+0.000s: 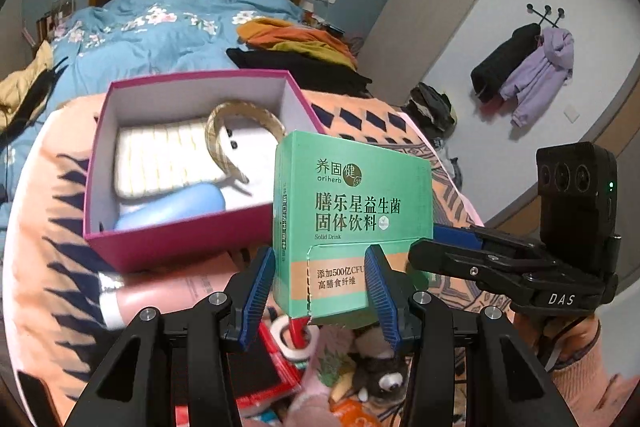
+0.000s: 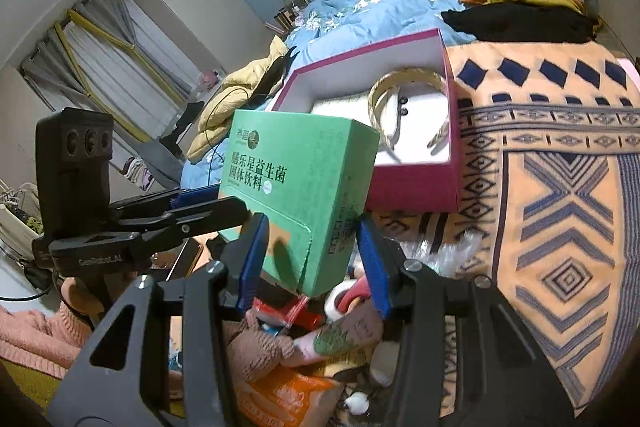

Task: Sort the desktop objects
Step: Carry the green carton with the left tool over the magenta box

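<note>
Left wrist view is showing the green drink box (image 1: pixel 352 223) sitting upright between the blue pads of the left gripper (image 1: pixel 320 287), which is pinching its lower edge at both sides. From the right wrist view, the right gripper (image 2: pixel 310 259) is standing spread around the same box's (image 2: pixel 304 195) bottom corner; I cannot tell whether its pads are touching it. At eleven o'clock of the box the open pink box (image 1: pixel 120 239) is holding a headband (image 1: pixel 224 131), a striped cloth and a blue case. Both are hovering over an orange patterned blanket (image 2: pixel 560 207) cluttered with a tape roll (image 1: pixel 290 339) and a plush toy (image 1: pixel 380 367). Beyond, at twelve o'clock, a bed with a blue floral quilt (image 1: pixel 160 31) is filling the room, and coats (image 1: pixel 524 67) are hanging at two o'clock.
</note>
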